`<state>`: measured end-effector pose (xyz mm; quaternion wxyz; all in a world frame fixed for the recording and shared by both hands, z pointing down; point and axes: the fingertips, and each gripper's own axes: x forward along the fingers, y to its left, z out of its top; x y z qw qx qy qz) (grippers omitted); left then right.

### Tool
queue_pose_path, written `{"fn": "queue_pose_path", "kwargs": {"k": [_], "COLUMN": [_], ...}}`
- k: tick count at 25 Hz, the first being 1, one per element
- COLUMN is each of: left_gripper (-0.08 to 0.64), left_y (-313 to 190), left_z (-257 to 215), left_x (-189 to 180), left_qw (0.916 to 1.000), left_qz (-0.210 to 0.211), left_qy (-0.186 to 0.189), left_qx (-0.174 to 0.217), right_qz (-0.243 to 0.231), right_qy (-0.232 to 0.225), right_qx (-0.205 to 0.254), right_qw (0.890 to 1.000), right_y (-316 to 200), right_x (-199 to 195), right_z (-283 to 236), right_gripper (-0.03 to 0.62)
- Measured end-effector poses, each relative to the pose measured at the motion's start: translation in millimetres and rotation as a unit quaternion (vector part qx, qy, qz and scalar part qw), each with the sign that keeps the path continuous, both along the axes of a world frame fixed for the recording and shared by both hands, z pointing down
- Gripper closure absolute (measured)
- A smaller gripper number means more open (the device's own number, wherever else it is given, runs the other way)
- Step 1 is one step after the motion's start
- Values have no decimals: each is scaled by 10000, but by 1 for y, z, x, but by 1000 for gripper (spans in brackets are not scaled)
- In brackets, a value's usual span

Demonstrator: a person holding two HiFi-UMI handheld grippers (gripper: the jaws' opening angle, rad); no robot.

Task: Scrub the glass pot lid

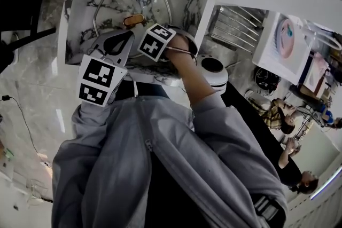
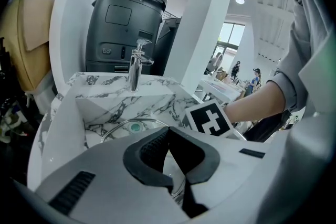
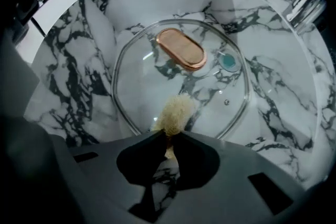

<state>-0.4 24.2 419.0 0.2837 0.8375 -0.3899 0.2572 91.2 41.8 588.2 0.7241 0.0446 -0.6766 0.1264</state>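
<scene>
While the right gripper [image 3: 169,134] pinches one pale scrubber [image 3: 176,111] over one glass lid [image 3: 140,81], the left gripper [image 2: 168,130] is pressed together.

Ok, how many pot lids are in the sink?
1. The glass pot lid sits in the marble sink, copper handle facing up, over the drain. Part of the sink is hidden, though.

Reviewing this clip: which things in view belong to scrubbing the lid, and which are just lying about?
In the job:
- glass pot lid, lying in the marble sink
- pale fibrous scrubber, gripped in the right claw

Just there:
- faucet
- dark bin behind the sink
- wire rack beside the sink
</scene>
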Motion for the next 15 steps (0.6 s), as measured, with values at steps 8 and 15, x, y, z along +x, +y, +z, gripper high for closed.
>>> {"fn": "queue_pose_path", "kwargs": {"k": [8,15], "left_gripper": [546,546], "left_y": [11,18], "left_z": [-13,-27], "left_x": [-2,-10], "left_qw": [9999,9997], "left_qz": [-22,-93], "left_qy": [-88,-158], "left_qx": [91,178], "right_qz": [143,466], "right_qy": [-527,-1091], "right_qx": [-908,-557], "right_qw": [9944,9914], "right_y": [61,63], "right_x": [-14,-25], "right_z": [-6,-45], "right_gripper": [535,535]}}
